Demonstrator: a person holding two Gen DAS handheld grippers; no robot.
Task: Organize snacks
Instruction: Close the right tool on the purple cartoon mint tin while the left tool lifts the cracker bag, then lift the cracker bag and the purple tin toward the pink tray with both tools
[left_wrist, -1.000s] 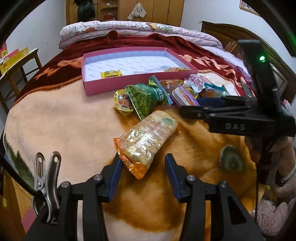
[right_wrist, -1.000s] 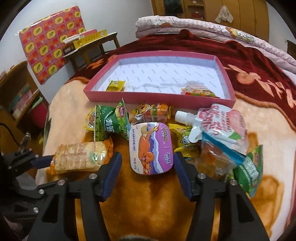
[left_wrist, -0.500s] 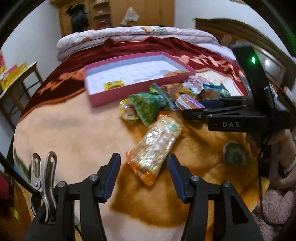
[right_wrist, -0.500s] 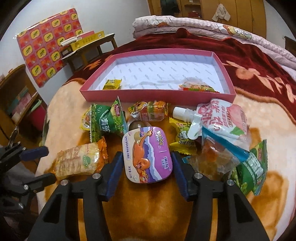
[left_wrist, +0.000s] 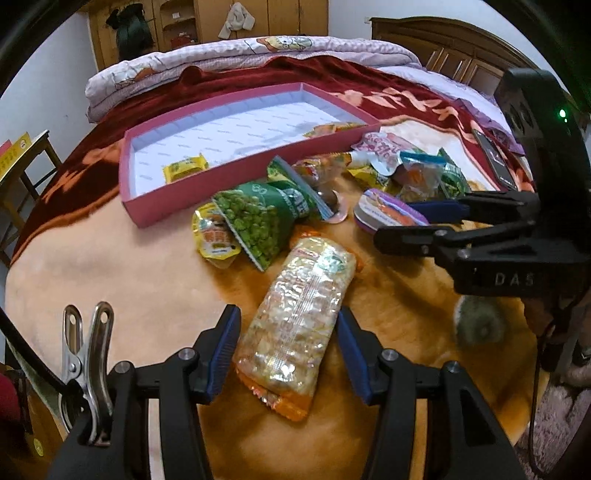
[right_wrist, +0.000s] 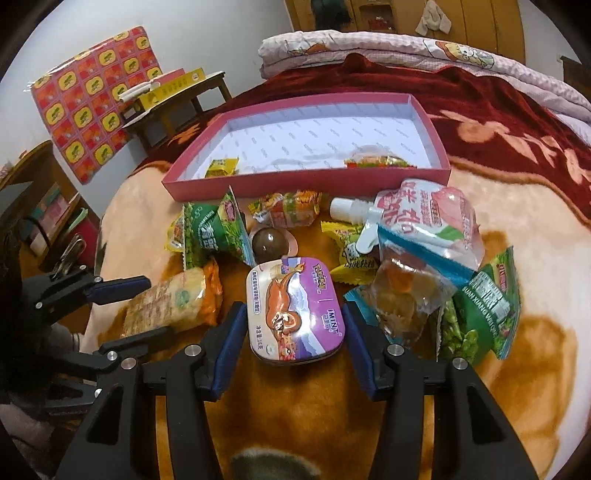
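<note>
L tongs (left_wrist: 288, 356) straddle cracker pack (left_wrist: 299, 328), seemingly unclamped; R tongs (right_wrist: 293, 332) flank mint tin (right_wrist: 295, 314), released.

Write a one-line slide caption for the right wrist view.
Right gripper straddles a purple rounded mint tin on the orange plush blanket, loose snacks piled before the shallow pink cardboard tray.

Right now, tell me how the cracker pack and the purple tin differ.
The cracker pack is a long, clear, crinkly wrapper with orange ends; the purple tin is a rigid rounded rectangle with printed artwork. The pack lies between the left gripper's fingers, the tin between the right gripper's. Both lie on the blanket, outside the pink tray.
</note>
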